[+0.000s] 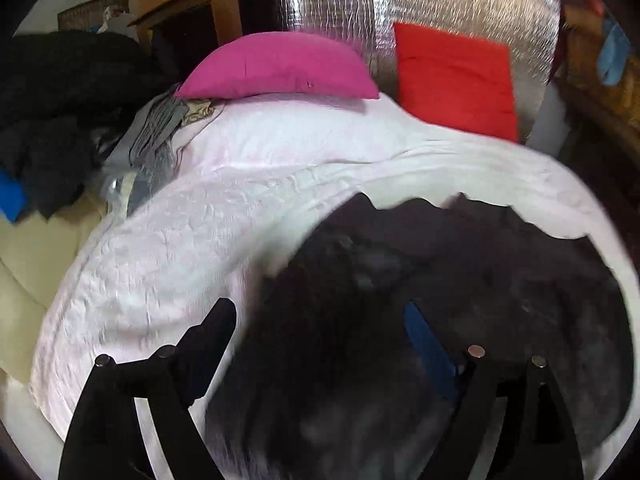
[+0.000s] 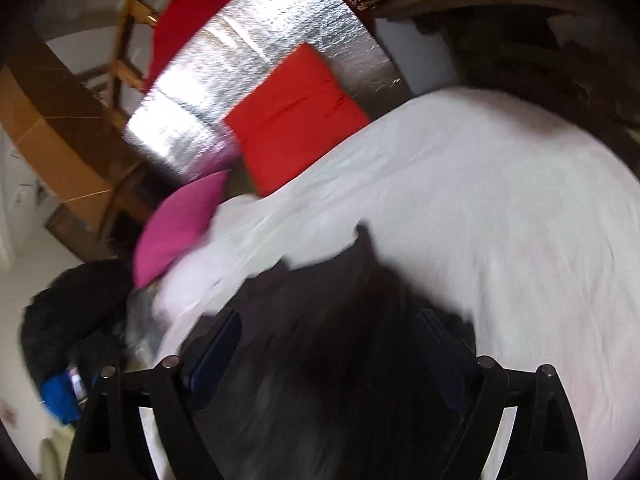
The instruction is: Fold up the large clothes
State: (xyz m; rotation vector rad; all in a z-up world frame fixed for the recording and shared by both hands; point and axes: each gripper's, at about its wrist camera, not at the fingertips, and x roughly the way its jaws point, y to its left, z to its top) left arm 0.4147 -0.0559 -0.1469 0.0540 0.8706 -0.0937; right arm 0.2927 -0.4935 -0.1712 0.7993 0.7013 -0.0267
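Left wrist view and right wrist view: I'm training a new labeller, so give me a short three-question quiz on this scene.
1. True or false: the dark garment lies on the white bedsheet.
2. Which pillow stands propped against the silver foil panel? A) pink pillow B) red pillow
3. Fill in: both the left claw and the right claw have their fingers spread ____.

Key: 1 true; 2 B; 3 open, with the garment below them and nothing pinched.
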